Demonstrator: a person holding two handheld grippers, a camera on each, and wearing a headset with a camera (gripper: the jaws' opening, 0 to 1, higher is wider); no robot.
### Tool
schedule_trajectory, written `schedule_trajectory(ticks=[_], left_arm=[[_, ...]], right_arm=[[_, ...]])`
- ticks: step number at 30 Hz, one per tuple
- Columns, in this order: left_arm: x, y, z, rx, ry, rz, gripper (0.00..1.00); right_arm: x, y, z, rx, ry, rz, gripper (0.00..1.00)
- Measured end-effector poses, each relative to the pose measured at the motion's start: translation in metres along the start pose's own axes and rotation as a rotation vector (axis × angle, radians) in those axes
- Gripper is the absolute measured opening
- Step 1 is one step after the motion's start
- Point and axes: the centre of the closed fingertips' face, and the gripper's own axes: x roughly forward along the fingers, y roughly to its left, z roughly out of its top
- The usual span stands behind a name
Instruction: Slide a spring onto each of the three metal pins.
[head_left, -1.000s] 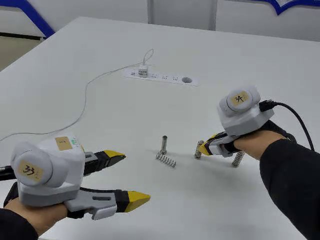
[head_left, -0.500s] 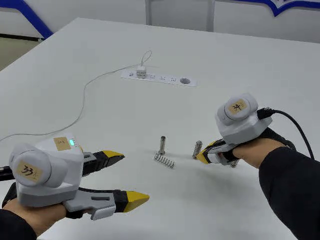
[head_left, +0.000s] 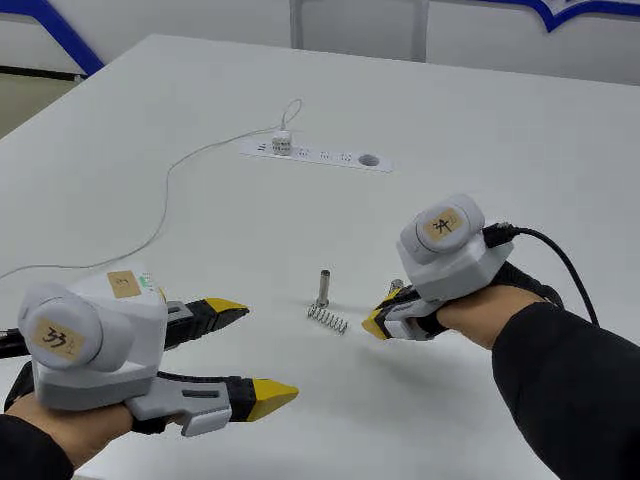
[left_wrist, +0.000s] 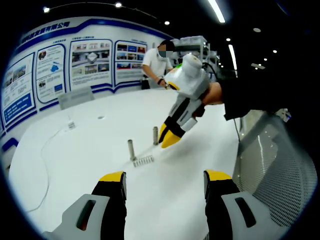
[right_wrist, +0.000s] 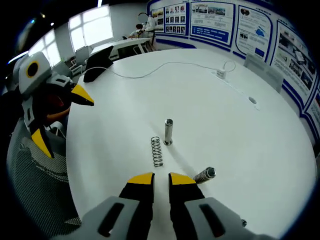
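Note:
A bare metal pin (head_left: 323, 288) (right_wrist: 168, 131) (left_wrist: 131, 149) stands upright mid-table. A loose spring (head_left: 327, 319) (right_wrist: 157, 151) (left_wrist: 144, 160) lies flat just in front of it. To its right a second pin wearing a spring (head_left: 396, 288) (right_wrist: 204, 175) (left_wrist: 155, 135) is partly hidden behind my right gripper (head_left: 378, 325) (right_wrist: 161, 179). That gripper is shut on nothing, its yellow tips low over the table a short way right of the loose spring. My left gripper (head_left: 255, 352) (left_wrist: 165, 177) is open and holds nothing, nearer me at the left.
A white power strip (head_left: 315, 155) with a plug and a long white cable (head_left: 168, 195) lies farther back on the white table (head_left: 480, 130). A black cable (head_left: 560, 265) trails from the right gripper. A person (left_wrist: 159, 60) stands in the background.
My right gripper has moved left and a little toward me, nearer the loose spring, and my hand now covers the rightmost spring-covered pin. The left gripper has stayed in place.

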Motion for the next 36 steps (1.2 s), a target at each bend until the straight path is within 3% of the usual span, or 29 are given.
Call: schedule_trajectory(ticks=[10, 20, 36], left_arm=[[0.0, 0.001, -0.001, -0.005, 0.0, 0.003, 0.64], [0.0, 0.003, -0.003, -0.008, 0.001, 0.005, 0.64], [-0.001, 0.003, -0.003, -0.009, 0.007, 0.008, 0.64]], right_arm=[[0.011, 0.002, 0.012, -0.038, 0.002, 0.019, 0.13], [0.028, 0.005, 0.003, -0.056, 0.047, 0.038, 0.14], [0.042, 0.005, -0.003, -0.058, 0.078, 0.058, 0.14]])
